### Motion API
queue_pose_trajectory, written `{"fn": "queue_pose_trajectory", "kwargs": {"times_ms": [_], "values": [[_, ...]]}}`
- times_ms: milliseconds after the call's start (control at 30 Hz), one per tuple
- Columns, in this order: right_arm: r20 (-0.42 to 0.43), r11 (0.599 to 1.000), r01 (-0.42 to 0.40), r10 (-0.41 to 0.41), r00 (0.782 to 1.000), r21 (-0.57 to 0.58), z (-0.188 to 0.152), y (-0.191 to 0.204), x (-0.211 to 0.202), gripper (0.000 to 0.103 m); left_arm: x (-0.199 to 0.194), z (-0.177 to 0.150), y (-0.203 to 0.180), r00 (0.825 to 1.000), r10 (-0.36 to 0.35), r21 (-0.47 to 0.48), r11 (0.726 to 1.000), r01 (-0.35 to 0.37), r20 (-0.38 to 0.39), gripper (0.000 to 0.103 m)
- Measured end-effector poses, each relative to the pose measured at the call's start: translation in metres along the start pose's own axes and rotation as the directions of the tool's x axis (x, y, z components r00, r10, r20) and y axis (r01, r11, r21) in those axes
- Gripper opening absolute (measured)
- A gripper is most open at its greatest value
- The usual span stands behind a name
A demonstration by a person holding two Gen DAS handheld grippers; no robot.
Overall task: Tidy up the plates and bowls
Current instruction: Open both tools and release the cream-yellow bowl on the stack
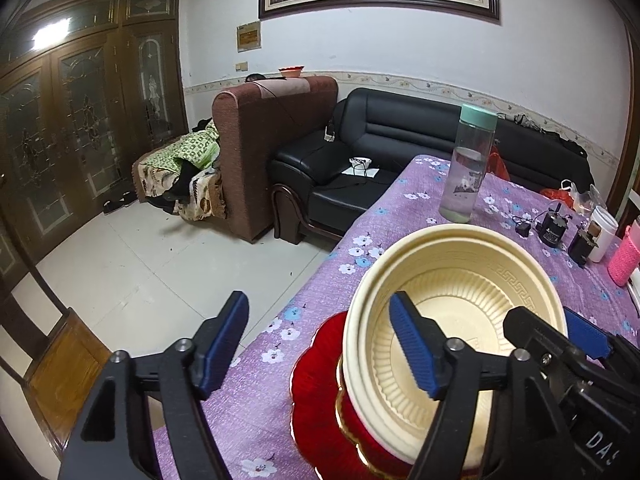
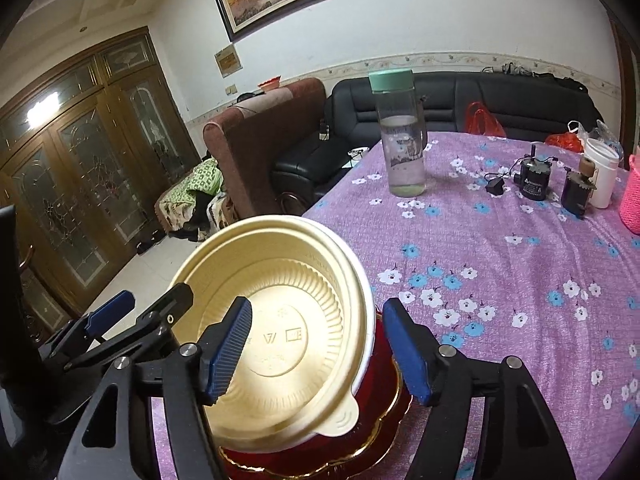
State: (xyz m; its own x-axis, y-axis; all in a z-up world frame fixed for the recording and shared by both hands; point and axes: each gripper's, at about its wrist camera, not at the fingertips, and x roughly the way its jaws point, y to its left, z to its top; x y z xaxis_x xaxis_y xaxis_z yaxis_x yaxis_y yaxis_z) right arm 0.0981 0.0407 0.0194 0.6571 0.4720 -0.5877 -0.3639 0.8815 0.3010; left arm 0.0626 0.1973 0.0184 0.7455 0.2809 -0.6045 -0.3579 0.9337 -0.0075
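The cream bowl (image 1: 452, 320) sits on top of a stack: under it is a red bowl with a gold rim (image 2: 384, 384), and at the bottom a red plate (image 1: 316, 400) with a wavy edge. The stack stands near the edge of the counter (image 2: 500, 264), which has a purple cloth with flowers.

The left tool (image 1: 320, 344) is spread, and one of its blue pads is over the inside of the cream bowl without pressing on the rim. The right tool (image 2: 316, 344) is also spread, with the rim of the bowl between its pads, but the pads do not pinch it. So both tools hold nothing.

I judge that the stacking is done here, because the pieces are nested in one pile. No other plate or bowl shows on the counter, only a water bottle (image 2: 402, 136) and some small things, so little seems to be left.
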Motion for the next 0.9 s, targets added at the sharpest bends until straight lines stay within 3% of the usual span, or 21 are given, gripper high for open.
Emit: {"fn": "queue_pose_trajectory", "kwargs": {"times_ms": [333, 600, 900], "values": [[0.029, 1.0, 0.007, -0.008, 1.0, 0.029, -0.008, -0.007, -0.026, 0.078, -0.035, -0.005, 0.004, 0.999, 0.022, -0.016, 1.0, -0.021, 0.05, 0.085], [0.048, 0.999, 0.01, -0.012, 0.999, 0.041, -0.022, -0.013, -0.052, 0.08, -0.071, -0.016, -0.002, 0.988, 0.115, 0.004, 0.993, -0.116, 0.1, 0.1], [0.091, 0.998, 0.027, -0.033, 0.995, 0.057, -0.043, -0.026, -0.091, 0.084, -0.108, -0.039, -0.019, 0.99, 0.081, 0.035, 0.996, -0.086, 0.116, 0.1]]}}
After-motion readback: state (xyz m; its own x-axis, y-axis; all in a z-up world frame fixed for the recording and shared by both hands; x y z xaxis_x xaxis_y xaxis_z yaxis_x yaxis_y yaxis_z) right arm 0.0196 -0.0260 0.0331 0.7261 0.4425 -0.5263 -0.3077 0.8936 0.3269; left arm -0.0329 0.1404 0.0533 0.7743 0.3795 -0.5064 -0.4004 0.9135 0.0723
